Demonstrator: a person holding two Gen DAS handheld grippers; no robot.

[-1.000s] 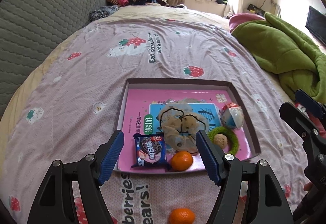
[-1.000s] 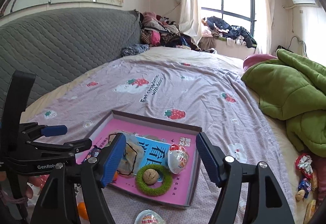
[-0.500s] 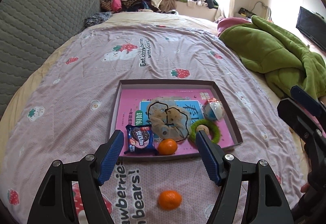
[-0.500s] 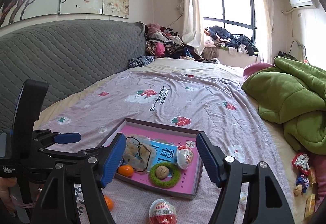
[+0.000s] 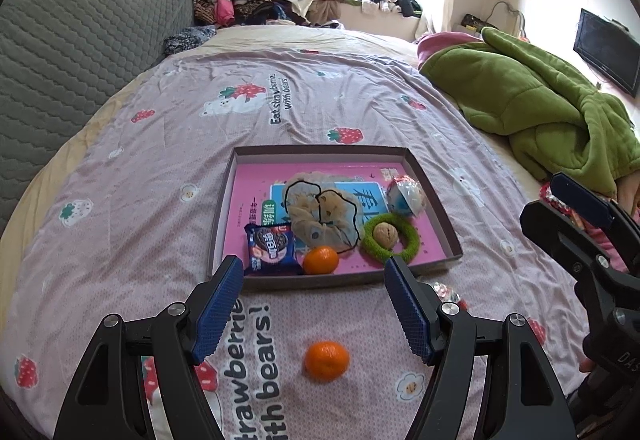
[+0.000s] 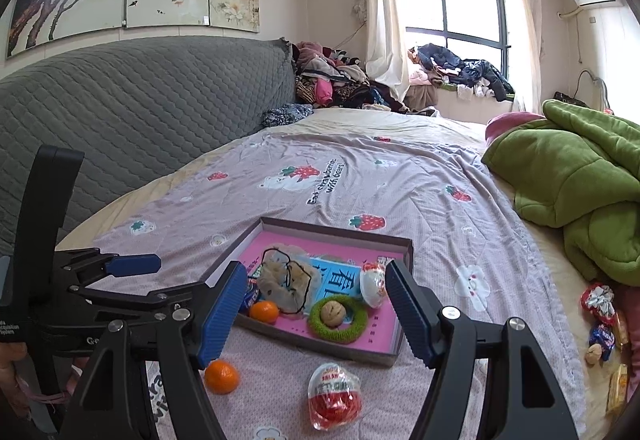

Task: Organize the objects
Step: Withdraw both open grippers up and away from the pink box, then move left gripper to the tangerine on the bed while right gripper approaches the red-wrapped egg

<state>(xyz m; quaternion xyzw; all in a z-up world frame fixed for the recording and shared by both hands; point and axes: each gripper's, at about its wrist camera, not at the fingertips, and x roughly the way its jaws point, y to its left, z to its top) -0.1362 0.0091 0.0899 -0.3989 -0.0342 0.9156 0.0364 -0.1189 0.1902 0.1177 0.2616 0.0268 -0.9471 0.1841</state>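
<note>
A shallow brown tray point(image 5: 320, 151) point(image 6: 338, 231) with a pink floor lies on the bed. It holds a cookie pack point(image 5: 272, 248), an orange point(image 5: 320, 260) point(image 6: 264, 311), a beige scrunchie point(image 5: 320, 212), a green ring point(image 5: 404, 246) point(image 6: 352, 326) around a walnut, and a foil egg toy point(image 5: 406, 196) point(image 6: 372, 282). A second orange point(image 5: 326, 360) point(image 6: 222, 376) lies loose on the sheet in front of the tray. Near it is a red-wrapped egg toy point(image 6: 334, 396). My left gripper point(image 5: 314, 304) point(image 6: 160, 276) is open and empty above the loose orange. My right gripper point(image 6: 316, 308) point(image 5: 540, 196) is open and empty too.
The bed has a pink strawberry-print sheet point(image 5: 280, 100). A green blanket point(image 5: 540, 104) is heaped on its right side. Several wrapped snacks point(image 6: 600, 320) lie at the right edge. A grey quilted headboard point(image 6: 140, 112) runs along the left. Clothes are piled by the window.
Both grippers have drawn back from the tray, which now looks smaller and farther. The loose orange and the red egg toy have come fully into view.
</note>
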